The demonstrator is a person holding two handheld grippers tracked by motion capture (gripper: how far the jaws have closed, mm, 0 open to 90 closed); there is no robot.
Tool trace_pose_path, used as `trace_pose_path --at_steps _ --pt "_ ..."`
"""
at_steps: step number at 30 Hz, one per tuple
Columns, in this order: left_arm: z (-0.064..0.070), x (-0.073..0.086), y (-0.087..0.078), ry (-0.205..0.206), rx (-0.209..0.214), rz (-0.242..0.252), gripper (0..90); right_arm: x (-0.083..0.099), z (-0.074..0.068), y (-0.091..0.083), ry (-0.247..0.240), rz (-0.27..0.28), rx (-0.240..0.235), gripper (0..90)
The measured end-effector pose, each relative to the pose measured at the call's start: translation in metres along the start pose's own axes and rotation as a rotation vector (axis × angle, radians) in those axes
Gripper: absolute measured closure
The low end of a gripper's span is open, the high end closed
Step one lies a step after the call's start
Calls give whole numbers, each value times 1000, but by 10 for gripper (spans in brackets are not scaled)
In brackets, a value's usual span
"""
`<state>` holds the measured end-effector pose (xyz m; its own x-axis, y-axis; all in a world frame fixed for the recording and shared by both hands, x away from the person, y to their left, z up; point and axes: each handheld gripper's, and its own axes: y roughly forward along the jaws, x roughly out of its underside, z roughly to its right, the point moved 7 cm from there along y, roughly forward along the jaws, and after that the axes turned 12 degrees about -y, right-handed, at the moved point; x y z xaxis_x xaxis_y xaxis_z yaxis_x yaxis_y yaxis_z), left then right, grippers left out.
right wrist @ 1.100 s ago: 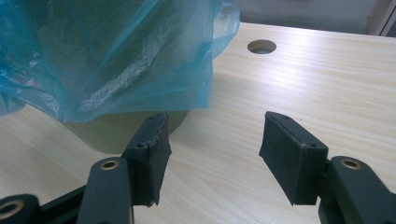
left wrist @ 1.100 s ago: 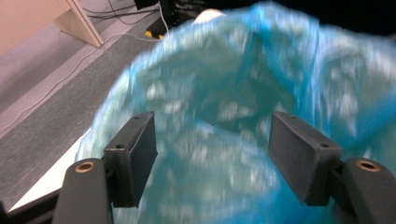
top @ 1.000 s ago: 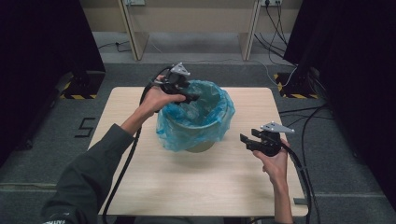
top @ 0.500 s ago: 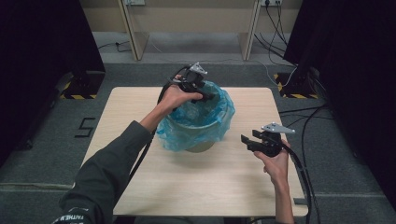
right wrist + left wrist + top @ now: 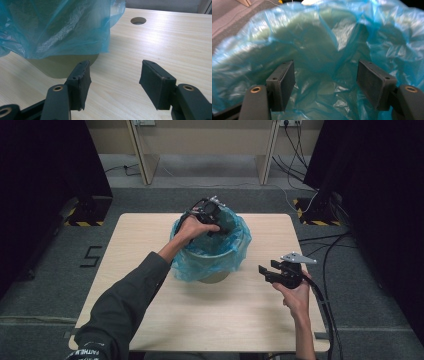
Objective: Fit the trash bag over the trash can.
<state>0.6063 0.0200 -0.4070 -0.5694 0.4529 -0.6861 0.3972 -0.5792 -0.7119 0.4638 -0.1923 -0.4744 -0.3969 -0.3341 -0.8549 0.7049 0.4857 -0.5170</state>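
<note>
A pale green bin (image 5: 212, 272) stands mid-table, lined with a blue plastic bag (image 5: 235, 247) that drapes over its rim. My left gripper (image 5: 223, 223) hangs over the bin's far rim, pointing into the opening. Its own view looks down into the crinkled blue bag (image 5: 324, 45), and the left gripper (image 5: 325, 85) stands open with nothing between the jaws. My right gripper (image 5: 264, 272) rests low over the table to the right of the bin, open and empty. In its view the right gripper (image 5: 115, 82) faces the bin's base (image 5: 62, 66) and the hanging bag (image 5: 55, 27).
The wooden table (image 5: 150, 320) has a round hole (image 5: 138, 20) near its far side. Cables (image 5: 325, 300) trail from the right gripper over the right edge. Dark curtains and table legs stand beyond the far edge.
My left gripper has moved rightward and farther along the bin's far rim, now over the opening. The right gripper has held still.
</note>
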Motion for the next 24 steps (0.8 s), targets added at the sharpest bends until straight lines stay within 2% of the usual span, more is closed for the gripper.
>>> trace_pose_path --at_steps 3,6,8,12,16,18,22,24 --pt "0 -1 -3 -23 14 45 301 0 0 -1 6 6 -1 413" --pt "4 -4 -13 -10 18 70 294 -1 1 -2 7 9 -1 413" --pt "6 -7 -26 -4 16 83 286 -2 0 -3 14 15 -5 413" --pt "2 -9 -47 -20 6 90 276 -3 0 -4 22 23 -4 413" --pt "-6 -6 -65 -14 -13 78 276 -3 -1 -3 20 22 -6 413" --pt "-13 0 -70 4 -18 45 279 -3 -1 -2 18 19 -8 413" --pt "-31 10 -78 28 -80 42 295 -3 -2 -2 16 17 -10 412" --pt "-40 14 -80 13 -102 44 312 -2 -2 -2 19 16 -8 412"
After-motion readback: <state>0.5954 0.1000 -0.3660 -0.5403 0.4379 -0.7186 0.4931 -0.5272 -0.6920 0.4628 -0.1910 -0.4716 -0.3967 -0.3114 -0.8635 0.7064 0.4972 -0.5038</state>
